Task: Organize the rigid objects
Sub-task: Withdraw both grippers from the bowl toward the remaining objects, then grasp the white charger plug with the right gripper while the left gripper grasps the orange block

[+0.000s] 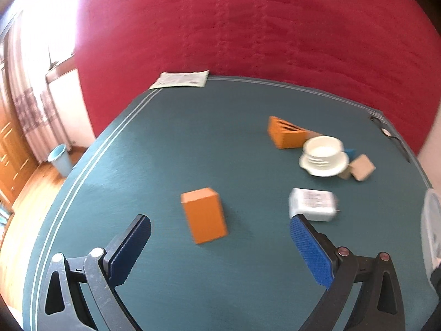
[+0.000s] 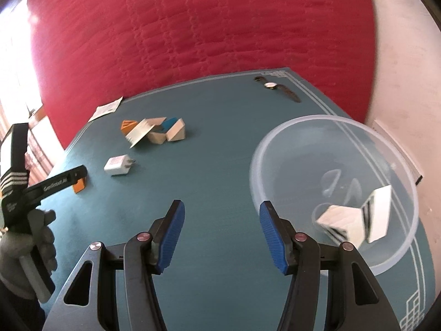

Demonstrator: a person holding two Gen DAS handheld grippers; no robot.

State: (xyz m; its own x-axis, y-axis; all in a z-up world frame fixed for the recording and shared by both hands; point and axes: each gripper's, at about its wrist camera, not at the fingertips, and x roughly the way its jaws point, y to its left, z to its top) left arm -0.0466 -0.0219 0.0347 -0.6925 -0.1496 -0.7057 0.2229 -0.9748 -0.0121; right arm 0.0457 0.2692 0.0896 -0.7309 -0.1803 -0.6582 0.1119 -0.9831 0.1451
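Observation:
An orange block stands on the teal table between and just beyond my open left gripper's fingers. A white charger lies to its right; it also shows in the right wrist view. Farther off are an orange triangular piece, a white lid and wooden blocks. My right gripper is open and empty above the table, left of a clear plastic bowl holding a white box.
A wristwatch lies at the table's far right corner. A paper leaflet lies at the far left edge. A red quilted bed stands behind the table. A blue bin stands on the wood floor at left.

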